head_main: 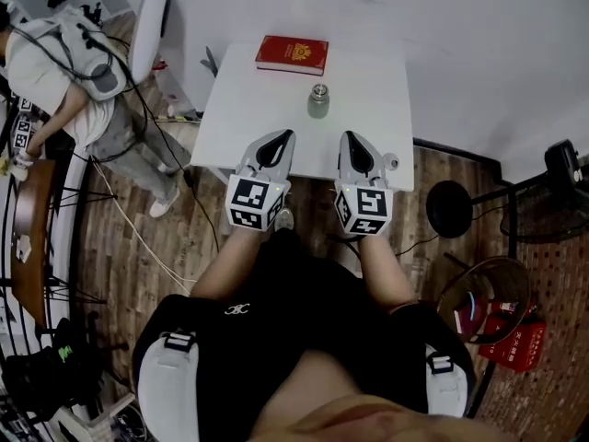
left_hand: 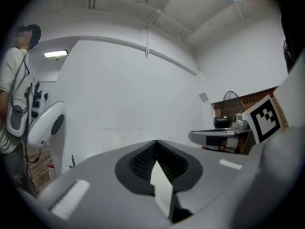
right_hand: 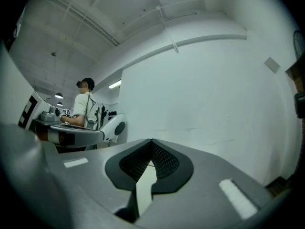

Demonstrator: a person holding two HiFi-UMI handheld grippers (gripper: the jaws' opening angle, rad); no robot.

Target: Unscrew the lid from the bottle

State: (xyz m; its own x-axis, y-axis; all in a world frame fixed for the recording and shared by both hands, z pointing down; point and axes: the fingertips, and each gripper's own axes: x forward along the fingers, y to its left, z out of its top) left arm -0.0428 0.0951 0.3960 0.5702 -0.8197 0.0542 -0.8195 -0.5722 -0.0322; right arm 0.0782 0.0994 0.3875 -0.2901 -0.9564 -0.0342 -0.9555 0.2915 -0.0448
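Note:
A small grey-green bottle (head_main: pixel 318 102) with a metal lid stands upright on the white table (head_main: pixel 248 109), near its middle. My left gripper (head_main: pixel 286 134) hovers over the table's near edge, below and left of the bottle, jaws shut and empty. My right gripper (head_main: pixel 349 135) is beside it, below and right of the bottle, also shut with nothing in it. Both point level toward the far wall. The left gripper view shows the closed left gripper (left_hand: pixel 156 141) against a white wall; the right gripper view shows the same for the right gripper (right_hand: pixel 151 140). The bottle is in neither gripper view.
A red book (head_main: pixel 292 54) lies at the table's far edge. A small white object (head_main: pixel 391 161) sits at the table's right near corner. A person (head_main: pixel 55 72) sits at left by a white chair (head_main: pixel 147 26). A black stand (head_main: pixel 449 208) and a basket (head_main: pixel 483 297) are at right.

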